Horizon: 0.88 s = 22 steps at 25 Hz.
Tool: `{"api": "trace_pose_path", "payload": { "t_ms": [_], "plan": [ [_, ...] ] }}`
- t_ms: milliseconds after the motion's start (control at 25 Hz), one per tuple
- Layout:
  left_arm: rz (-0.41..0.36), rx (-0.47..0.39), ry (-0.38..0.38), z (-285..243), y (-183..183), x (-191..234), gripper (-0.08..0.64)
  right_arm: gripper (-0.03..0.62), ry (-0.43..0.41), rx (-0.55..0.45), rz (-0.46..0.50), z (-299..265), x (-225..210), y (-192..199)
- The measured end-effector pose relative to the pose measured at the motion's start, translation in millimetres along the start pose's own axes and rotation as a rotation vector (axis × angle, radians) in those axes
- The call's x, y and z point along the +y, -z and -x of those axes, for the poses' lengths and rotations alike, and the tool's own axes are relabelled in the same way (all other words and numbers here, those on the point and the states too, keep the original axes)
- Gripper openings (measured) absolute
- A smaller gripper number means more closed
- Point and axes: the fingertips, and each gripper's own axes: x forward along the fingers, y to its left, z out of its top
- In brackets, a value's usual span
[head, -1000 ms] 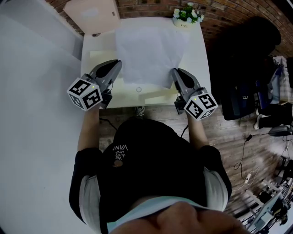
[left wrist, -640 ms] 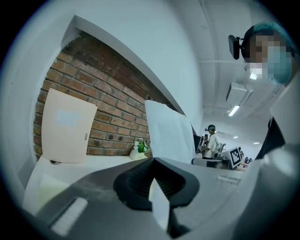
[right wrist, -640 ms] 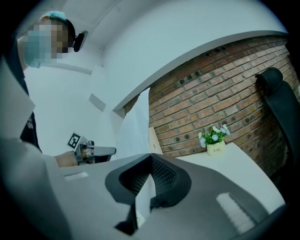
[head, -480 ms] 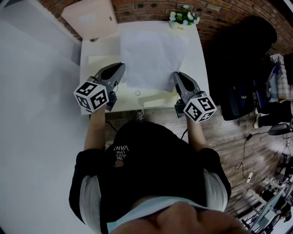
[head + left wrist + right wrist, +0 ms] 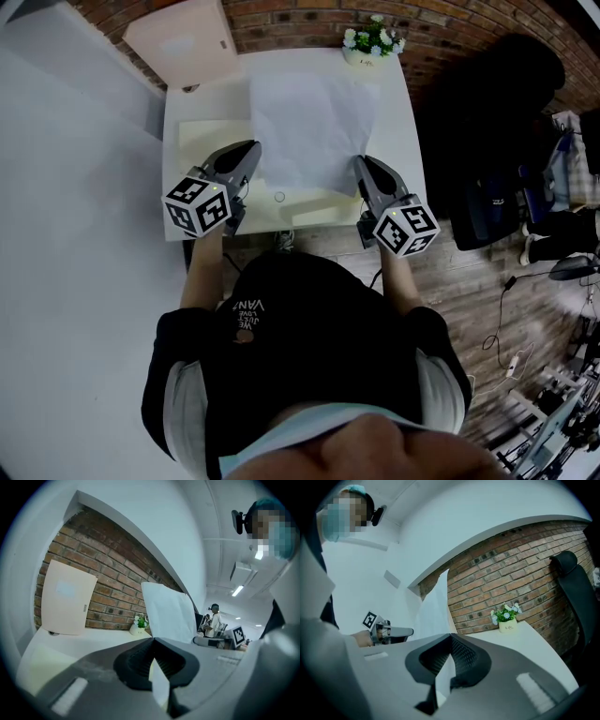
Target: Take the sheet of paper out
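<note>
A white sheet of paper point(image 5: 314, 122) spreads over the middle of the white table point(image 5: 202, 94). Its near edge is lifted, and each gripper grips one near corner. My left gripper point(image 5: 251, 152) is shut on the near left corner. In the left gripper view the paper point(image 5: 168, 613) rises from between the closed left gripper point(image 5: 153, 641). My right gripper point(image 5: 360, 165) is shut on the near right corner. The paper point(image 5: 433, 611) stands up from the closed right gripper point(image 5: 451, 637) in the right gripper view. A pale yellow folder point(image 5: 214, 139) lies flat under the sheet.
A small pot of flowers point(image 5: 368, 42) stands at the table's far edge, against the brick wall. A beige panel point(image 5: 183, 42) leans at the far left corner. A black chair point(image 5: 487, 112) stands to the right of the table. A small ring point(image 5: 279, 197) lies near the front edge.
My left gripper has shifted to the right and a little nearer, with the paper's corner still in it. The right gripper has hardly moved.
</note>
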Motion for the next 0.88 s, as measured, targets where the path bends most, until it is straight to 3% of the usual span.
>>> {"api": "trace_pose_path", "payload": {
  "t_ms": [880],
  "plan": [
    [0.000,0.058,0.070,-37,18,-24,0.002,0.001,0.143,0.030,-0.018,26,-41,12]
  ]
}}
